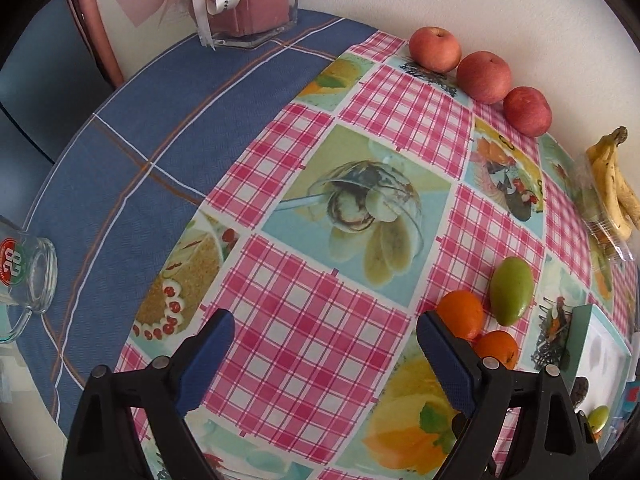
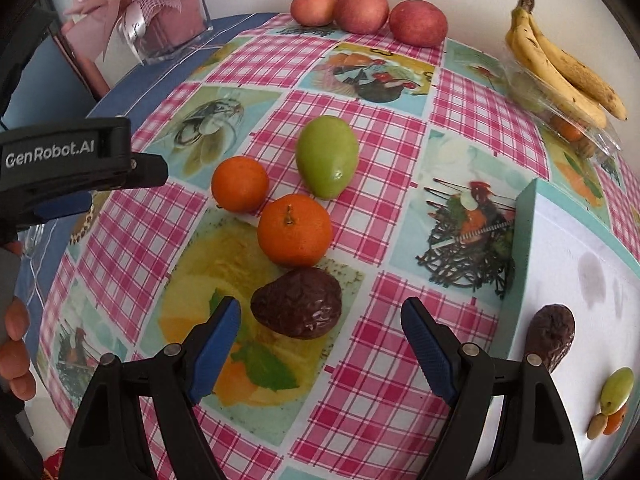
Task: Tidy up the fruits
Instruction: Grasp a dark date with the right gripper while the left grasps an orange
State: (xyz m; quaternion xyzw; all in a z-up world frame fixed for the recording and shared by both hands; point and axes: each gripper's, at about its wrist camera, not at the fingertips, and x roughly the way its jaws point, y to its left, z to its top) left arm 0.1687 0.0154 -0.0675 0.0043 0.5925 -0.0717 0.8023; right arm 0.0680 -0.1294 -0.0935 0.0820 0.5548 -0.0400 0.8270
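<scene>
Glossy oilcloth in pink gingham and dessert prints covers the near tabletop, over a woven blue cloth. We see a wrinkled, dark brown fruit, matt and leathery, lying between the spread blue fingertips of our right gripper, which is released and grips nothing. Its long axis runs roughly left to right, the narrower end toward the left. Just behind it sit two smooth, round oranges, the nearer one stem up, and a waxy green oval fruit whose long axis points away from us.

Three dull red apples line up in a touching row along the wall. Two speckled bananas rest on a clear plastic clamshell tray that holds some fruit we cannot identify.

At right stands a white box with teal edges; inside lie another wrinkled brown fruit, a green one and small orange and tan pieces.

Our left gripper hangs released over bare oilcloth, the oranges just beside its right finger. A glass mug lies on its side at far left.
</scene>
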